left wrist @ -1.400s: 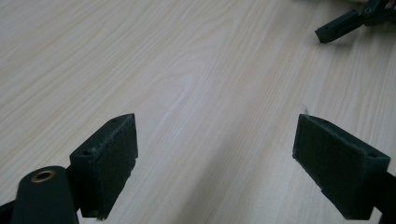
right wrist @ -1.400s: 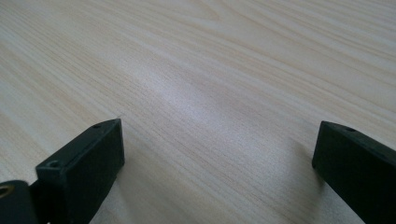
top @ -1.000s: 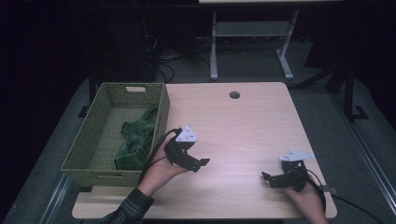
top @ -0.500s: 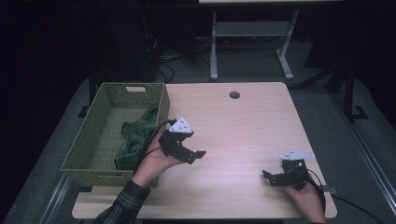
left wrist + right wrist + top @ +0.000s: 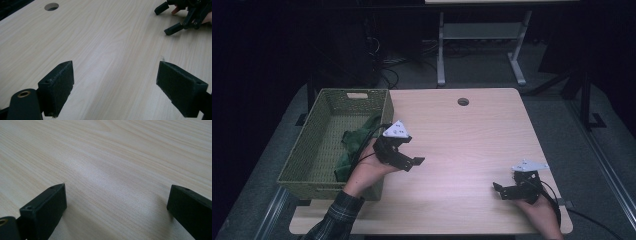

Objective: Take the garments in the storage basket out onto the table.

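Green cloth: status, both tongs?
Left tongs open, empty, beside basket. Right tongs open, low over table. Green cloth in basket. Nothing in the way.

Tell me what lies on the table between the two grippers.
Nothing: between the left gripper and the right gripper the wooden table is bare, as the high view shows.

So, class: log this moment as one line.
left gripper: open, empty, beside basket | right gripper: open, empty | green cloth: in basket

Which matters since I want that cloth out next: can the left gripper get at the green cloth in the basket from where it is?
Probably yes. The left gripper is open beside the basket, whose top is open over the green cloth.
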A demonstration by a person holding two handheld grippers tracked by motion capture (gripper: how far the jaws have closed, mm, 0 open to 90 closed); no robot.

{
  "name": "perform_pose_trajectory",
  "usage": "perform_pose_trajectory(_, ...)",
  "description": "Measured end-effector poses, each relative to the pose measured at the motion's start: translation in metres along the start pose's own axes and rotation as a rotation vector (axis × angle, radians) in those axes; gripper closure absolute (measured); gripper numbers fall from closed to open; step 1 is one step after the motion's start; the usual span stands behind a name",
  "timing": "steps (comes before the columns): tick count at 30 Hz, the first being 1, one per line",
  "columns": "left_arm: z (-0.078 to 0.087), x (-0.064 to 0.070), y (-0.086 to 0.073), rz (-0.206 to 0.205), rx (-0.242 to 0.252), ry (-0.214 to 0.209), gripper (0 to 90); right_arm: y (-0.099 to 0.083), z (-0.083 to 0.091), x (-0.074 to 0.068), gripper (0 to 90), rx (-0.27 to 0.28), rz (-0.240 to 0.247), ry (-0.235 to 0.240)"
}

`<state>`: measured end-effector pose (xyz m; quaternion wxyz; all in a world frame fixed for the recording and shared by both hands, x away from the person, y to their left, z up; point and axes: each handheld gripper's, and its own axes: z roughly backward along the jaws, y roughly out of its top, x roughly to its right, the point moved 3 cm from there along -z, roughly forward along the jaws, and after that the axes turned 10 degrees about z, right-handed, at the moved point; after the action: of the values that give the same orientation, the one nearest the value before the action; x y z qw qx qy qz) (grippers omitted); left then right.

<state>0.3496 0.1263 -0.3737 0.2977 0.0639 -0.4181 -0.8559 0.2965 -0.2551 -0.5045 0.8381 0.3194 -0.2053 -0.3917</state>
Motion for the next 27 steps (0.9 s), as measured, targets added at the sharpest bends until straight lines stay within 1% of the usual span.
perform_pose_trajectory(2,0.004,-0.003,-0.001,0.011,0.009,0.004,14.1,0.0,0.0,0.0,2.0,0.0,0.0,0.0)
perform_pose_trajectory(5,0.008,-0.006,-0.002,0.015,0.011,0.01,14.1,0.0,0.0,0.0,2.1,0.0,0.0,0.0)
perform_pose_trajectory(6,0.012,-0.01,-0.003,0.028,0.016,0.017,14.1,0.0,0.0,0.0,2.1,0.0,0.0,0.0)
perform_pose_trajectory(8,0.017,-0.013,-0.004,0.034,0.021,0.026,14.1,0.0,0.0,0.0,2.0,0.0,0.0,0.0)
perform_pose_trajectory(12,0.023,-0.017,-0.006,0.042,0.024,0.031,14.1,0.0,0.0,0.0,2.0,0.0,0.0,0.0)
perform_pose_trajectory(15,0.028,-0.021,-0.007,0.04,0.025,0.039,14.1,0.0,0.0,0.0,2.1,0.0,0.0,0.0)
perform_pose_trajectory(19,0.033,-0.026,-0.009,0.051,0.031,0.049,14.2,0.0,0.0,0.0,2.0,0.0,0.0,0.0)
perform_pose_trajectory(20,0.037,-0.029,-0.01,0.053,0.03,0.063,14.4,0.0,0.0,0.0,2.1,0.0,0.0,0.0)
perform_pose_trajectory(21,0.037,-0.029,-0.01,0.053,0.03,0.063,14.4,0.0,0.0,0.0,2.1,0.0,0.0,0.0)
perform_pose_trajectory(24,0.044,-0.036,-0.013,0.062,0.035,0.082,14.5,0.0,0.0,0.0,2.1,0.0,0.0,0.0)
perform_pose_trajectory(26,0.048,-0.039,-0.015,0.075,0.045,0.086,14.6,0.0,0.0,0.0,2.1,0.0,-0.001,0.0)
perform_pose_trajectory(27,0.05,-0.041,-0.015,0.075,0.042,0.09,14.6,0.0,0.0,0.0,2.1,0.0,0.0,0.0)
